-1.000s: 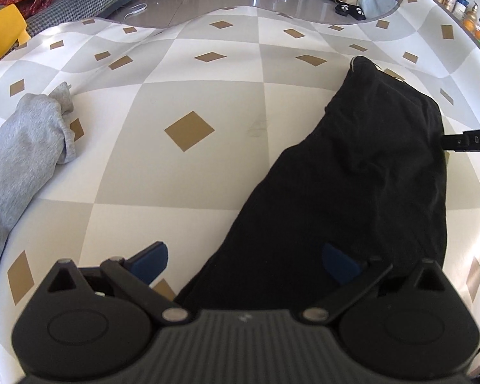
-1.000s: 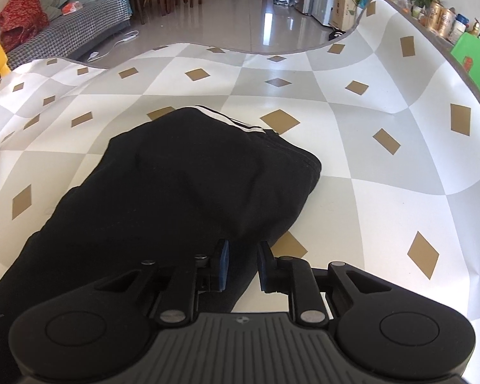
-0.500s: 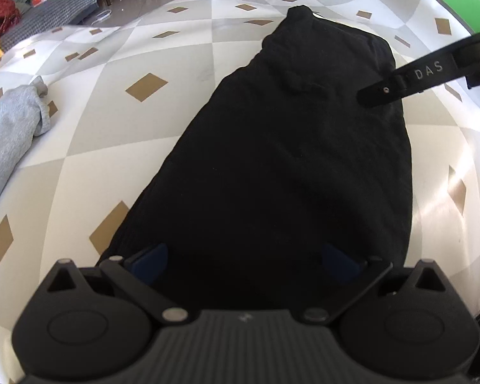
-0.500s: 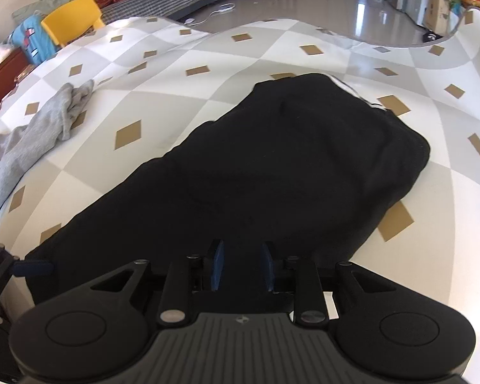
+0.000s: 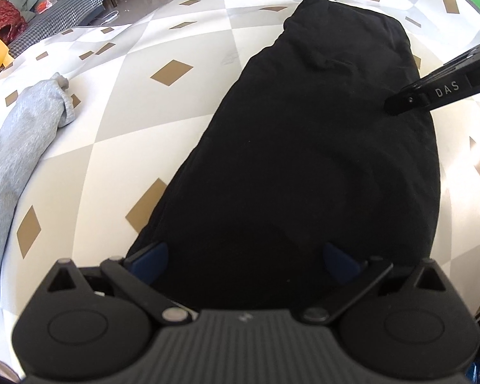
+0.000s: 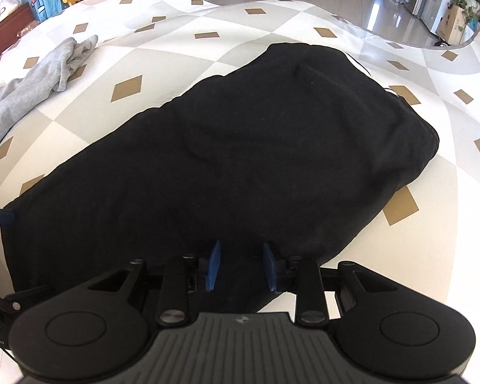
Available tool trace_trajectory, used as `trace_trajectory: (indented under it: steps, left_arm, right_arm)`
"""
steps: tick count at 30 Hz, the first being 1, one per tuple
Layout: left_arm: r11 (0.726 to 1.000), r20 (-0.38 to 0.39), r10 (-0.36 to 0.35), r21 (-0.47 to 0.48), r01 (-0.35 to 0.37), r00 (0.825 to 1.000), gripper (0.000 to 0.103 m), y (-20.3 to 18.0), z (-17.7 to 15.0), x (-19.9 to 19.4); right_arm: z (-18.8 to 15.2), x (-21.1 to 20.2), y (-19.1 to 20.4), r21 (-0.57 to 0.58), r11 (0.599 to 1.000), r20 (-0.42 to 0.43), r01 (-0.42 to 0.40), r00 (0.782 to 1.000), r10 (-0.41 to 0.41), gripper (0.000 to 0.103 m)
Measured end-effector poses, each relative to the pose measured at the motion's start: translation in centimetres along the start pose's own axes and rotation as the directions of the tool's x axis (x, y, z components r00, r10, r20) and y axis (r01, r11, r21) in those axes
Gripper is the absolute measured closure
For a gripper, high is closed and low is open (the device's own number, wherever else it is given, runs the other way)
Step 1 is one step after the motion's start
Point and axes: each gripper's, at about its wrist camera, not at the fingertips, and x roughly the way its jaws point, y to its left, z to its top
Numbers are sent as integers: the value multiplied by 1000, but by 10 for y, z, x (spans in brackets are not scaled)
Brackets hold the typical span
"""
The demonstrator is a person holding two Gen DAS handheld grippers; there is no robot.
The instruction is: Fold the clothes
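One black garment (image 5: 320, 160) spread ahead of both grippers on the checked surface (image 5: 182, 118). Left gripper (image 5: 244, 260) fingers wide apart, holding nothing. Right gripper (image 6: 241, 264) fingers just opening, narrow gap, cloth between them. One grey garment (image 5: 22, 140) far left.
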Motion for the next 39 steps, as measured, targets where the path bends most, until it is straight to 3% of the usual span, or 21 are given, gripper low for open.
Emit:
trace_trajectory:
  steps: [6, 16, 23, 26, 31, 35, 39]
  left_arm:
    - [999, -4, 28, -17, -28, 1000, 0, 10, -3, -1]
    - [997, -17, 51, -59, -52, 999, 0, 24, 4, 1]
    - [978, -33, 156, -135, -159, 987, 0, 46, 17, 3]
    - [962, -38, 227, -149, -230, 973, 0, 56, 27, 7]
    - [958, -62, 251, -129, -257, 966, 0, 66, 47, 16]
    - [947, -68, 301, -96, -306, 951, 0, 77, 71, 31]
    - [932, -87, 319, -150, -329, 944, 0, 95, 86, 41]
  right_arm:
    - [-1, -6, 6, -15, 1000, -6, 20, 1000, -20, 73]
    - [-12, -12, 19, -43, 999, -3, -23, 1000, 23, 72]
    - [-3, -17, 8, 5, 1000, 24, -11, 1000, 10, 72]
    - [3, -24, -12, 91, 996, 59, 0, 998, -5, 71]
    - [11, -24, -50, 276, 960, 77, 40, 995, -64, 70]
    - [11, -20, -78, 416, 907, 78, 69, 991, -111, 69]
    - [11, -18, -109, 558, 827, 81, 69, 987, -137, 67]
